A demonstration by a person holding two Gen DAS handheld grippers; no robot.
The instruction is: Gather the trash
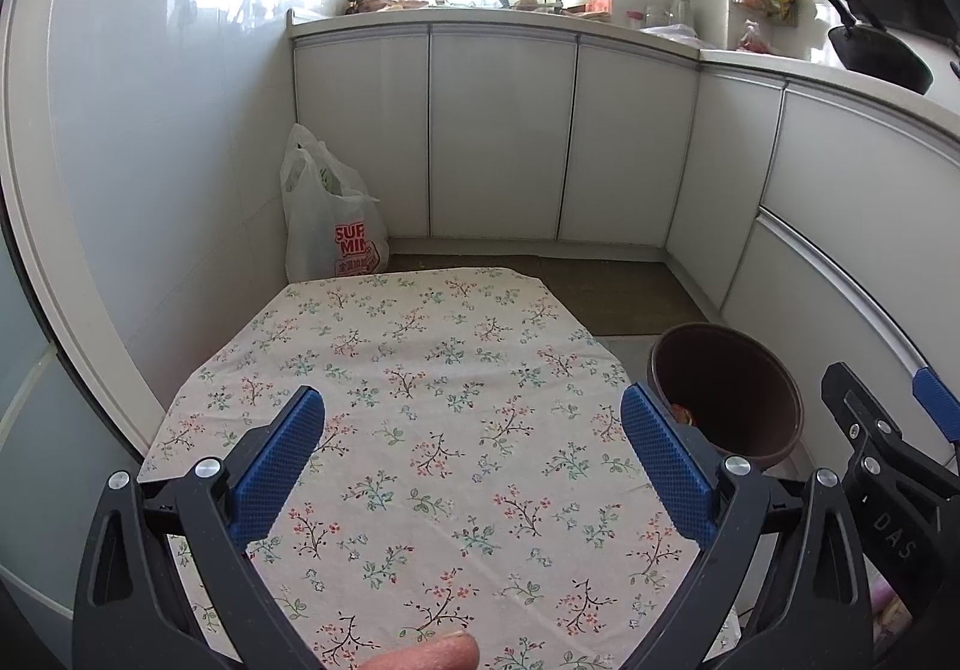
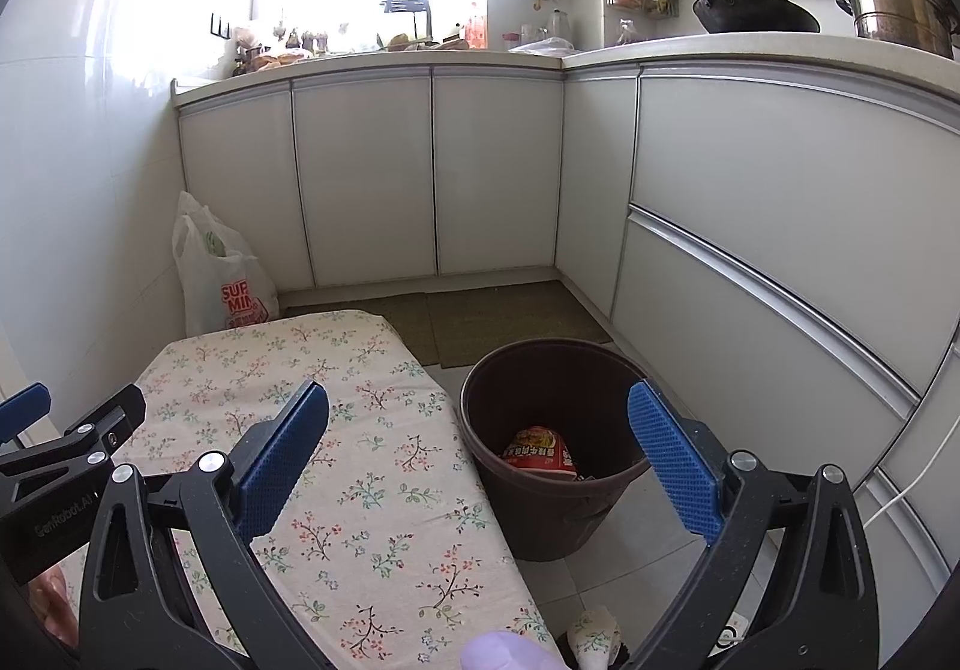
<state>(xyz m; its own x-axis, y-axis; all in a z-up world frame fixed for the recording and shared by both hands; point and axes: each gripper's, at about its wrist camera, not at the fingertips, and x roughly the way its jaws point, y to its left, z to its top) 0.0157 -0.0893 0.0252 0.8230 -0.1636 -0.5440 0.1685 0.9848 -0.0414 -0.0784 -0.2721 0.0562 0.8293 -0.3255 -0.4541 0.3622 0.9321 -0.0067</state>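
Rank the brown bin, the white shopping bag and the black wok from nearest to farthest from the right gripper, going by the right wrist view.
From the right gripper:
1. The brown bin, on the floor just ahead, beside the floral table's right edge.
2. The white shopping bag, on the floor in the far left corner, beyond the table.
3. The black wok, up on the counter at upper right.

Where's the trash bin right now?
The brown trash bin stands on the tiled floor just right of the floral-cloth table, in front of the white cabinets; the right wrist view shows a red wrapper inside it.
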